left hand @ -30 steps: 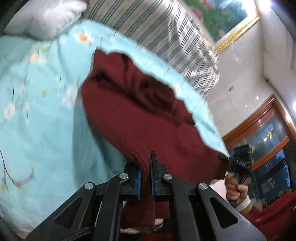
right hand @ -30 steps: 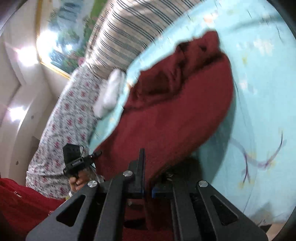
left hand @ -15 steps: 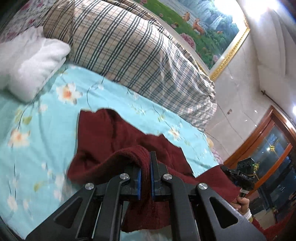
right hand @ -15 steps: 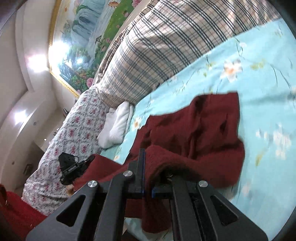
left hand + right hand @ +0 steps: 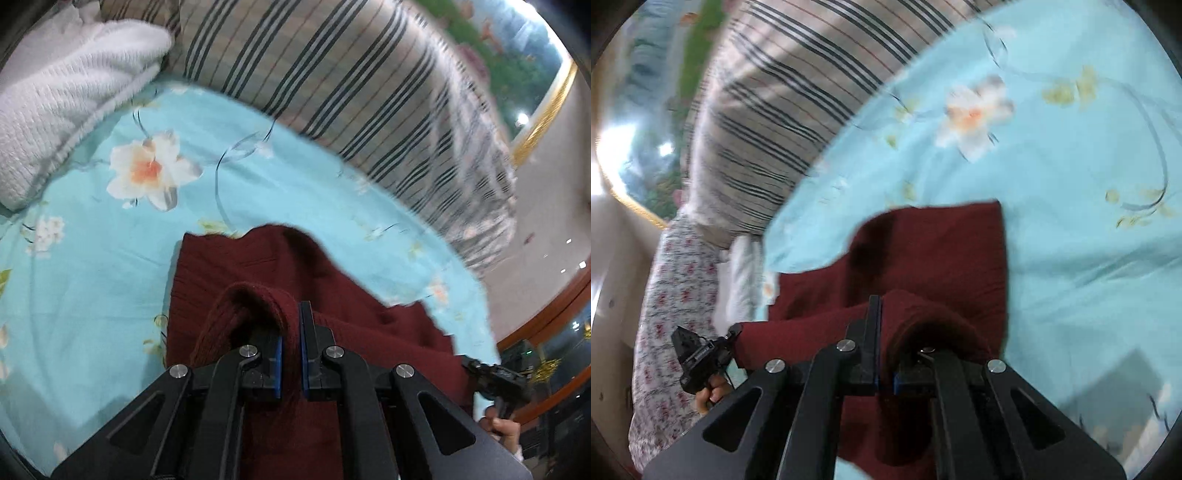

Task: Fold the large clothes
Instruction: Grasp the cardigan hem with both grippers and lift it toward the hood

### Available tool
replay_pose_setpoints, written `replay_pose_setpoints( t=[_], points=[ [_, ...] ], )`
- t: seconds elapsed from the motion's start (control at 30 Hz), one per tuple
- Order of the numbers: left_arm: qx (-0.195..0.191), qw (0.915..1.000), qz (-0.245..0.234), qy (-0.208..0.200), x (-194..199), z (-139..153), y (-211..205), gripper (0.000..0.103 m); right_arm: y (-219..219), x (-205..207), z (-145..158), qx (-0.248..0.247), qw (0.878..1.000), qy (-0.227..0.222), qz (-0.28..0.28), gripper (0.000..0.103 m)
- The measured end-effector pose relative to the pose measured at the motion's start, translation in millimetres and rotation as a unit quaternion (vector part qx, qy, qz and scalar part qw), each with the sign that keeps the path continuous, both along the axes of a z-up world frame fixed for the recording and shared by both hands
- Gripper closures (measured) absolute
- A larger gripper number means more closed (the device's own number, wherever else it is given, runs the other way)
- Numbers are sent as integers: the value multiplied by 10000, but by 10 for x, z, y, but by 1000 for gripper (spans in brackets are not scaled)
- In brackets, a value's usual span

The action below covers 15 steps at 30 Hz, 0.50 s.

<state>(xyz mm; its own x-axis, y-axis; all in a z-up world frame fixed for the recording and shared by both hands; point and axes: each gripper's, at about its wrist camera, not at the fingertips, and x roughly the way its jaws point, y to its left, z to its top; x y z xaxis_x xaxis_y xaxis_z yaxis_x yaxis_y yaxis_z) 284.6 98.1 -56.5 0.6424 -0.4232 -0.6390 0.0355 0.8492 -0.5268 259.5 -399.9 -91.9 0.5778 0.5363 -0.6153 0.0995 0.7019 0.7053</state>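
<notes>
The maroon knit garment (image 5: 258, 280) is lying on the floral sheet (image 5: 110, 258), below the plaid pillow (image 5: 332, 74). The left gripper (image 5: 290, 354) and right gripper (image 5: 884, 354) are each clamping an edge fold tightly, keeping the hem taut for folding toward that pillow.

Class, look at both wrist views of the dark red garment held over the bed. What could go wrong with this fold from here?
1. Each gripper pinches only a bunched bit of the dark red garment: the left gripper and the right gripper could lose it, spoiling the fold.
2. The far edge lies uneven on the floral sheet, so the halves may not line up.
</notes>
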Motion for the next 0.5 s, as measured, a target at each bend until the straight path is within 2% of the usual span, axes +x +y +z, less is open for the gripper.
replay_pose_setpoints(
  t=[0.13, 0.27, 0.33, 0.37, 0.4, 0.47, 0.5],
  points=[
    [198, 9991, -78, 363, 170, -291, -46, 97, -34, 48, -110, 162, 9998, 129, -51, 98],
    [242, 9988, -148, 411, 41, -294, -38, 91, -75, -50, -25, 175, 9997, 158, -19, 94],
    [293, 9988, -186, 357, -132, -219, -36, 83, -91, -185, 81, -33, 9999, 79, -122, 79],
    [292, 9988, -212, 318, -217, -181, -50, 79, -106, -255, 132, -151, 9997, 13, -182, 64],
    [274, 9988, -280, 284, -319, -143, -79, 77, -109, -341, 198, -336, 9991, -74, -251, 53],
    [166, 9980, -565, 237, -529, -83, -203, 77, -34, -490, 324, -719, 9968, -262, -218, 52],
    [126, 9970, -732, 216, -618, -66, -301, 77, 58, -546, 375, -801, 9961, -373, -32, 52]
  ],
)
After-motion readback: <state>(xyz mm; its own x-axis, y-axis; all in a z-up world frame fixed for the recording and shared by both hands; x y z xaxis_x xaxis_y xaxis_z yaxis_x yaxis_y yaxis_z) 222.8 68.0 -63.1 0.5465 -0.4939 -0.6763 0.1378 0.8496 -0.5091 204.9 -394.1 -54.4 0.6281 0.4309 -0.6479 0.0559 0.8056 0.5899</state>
